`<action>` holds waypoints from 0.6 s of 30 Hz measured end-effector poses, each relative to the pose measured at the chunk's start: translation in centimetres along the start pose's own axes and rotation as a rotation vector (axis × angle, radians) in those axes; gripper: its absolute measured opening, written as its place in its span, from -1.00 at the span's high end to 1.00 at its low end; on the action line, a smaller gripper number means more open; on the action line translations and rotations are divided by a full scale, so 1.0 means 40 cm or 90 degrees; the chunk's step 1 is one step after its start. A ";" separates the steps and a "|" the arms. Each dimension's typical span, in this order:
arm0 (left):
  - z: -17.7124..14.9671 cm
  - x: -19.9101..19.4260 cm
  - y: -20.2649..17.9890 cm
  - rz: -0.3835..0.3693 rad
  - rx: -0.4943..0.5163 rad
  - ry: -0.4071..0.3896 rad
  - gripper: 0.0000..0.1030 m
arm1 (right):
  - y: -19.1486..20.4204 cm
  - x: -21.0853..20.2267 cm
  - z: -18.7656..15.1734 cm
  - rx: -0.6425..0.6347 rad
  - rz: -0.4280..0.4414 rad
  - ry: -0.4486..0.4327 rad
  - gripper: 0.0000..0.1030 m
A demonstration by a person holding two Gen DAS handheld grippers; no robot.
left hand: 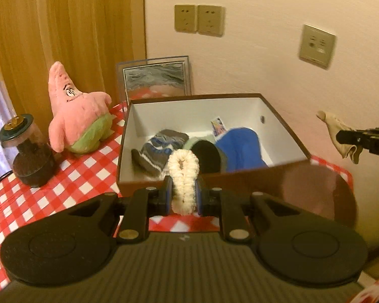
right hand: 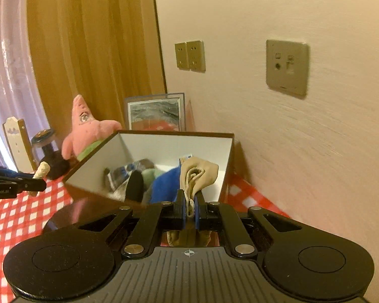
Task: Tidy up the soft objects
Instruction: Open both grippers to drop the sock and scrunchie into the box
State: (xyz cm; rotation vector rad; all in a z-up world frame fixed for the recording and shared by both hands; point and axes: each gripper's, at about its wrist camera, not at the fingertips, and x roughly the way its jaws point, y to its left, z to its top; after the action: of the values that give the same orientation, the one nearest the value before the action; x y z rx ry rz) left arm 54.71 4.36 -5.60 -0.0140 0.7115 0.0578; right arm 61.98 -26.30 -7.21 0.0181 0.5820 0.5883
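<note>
both wrist views look down, close – sharing the box [left hand: 240,176] [right hand: 149,141].

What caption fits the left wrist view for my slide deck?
Left gripper clamps a cream scrunchie before the open box of soft items.

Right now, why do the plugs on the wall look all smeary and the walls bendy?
Left wrist view: the beige wall socket plate is streaked by motion blur, and the brown cardboard box has a smeared near edge. Right wrist view: the grey socket plate and wall are smeared too; the fisheye lens bends the orange curtain and darkens the corners.
</note>
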 end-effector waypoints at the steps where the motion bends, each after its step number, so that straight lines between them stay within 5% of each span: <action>1: 0.014 0.024 0.008 0.005 -0.003 0.003 0.67 | -0.009 0.026 0.012 0.001 0.003 0.004 0.88; 18: 0.130 0.315 0.062 0.060 0.029 0.063 0.67 | -0.083 0.399 0.105 -0.050 -0.016 0.060 0.87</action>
State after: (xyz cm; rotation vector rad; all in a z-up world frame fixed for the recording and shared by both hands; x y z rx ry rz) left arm 67.50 7.63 -9.87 0.0606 0.8126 0.1326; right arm 76.69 -20.02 -12.46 -0.0917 0.6498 0.5894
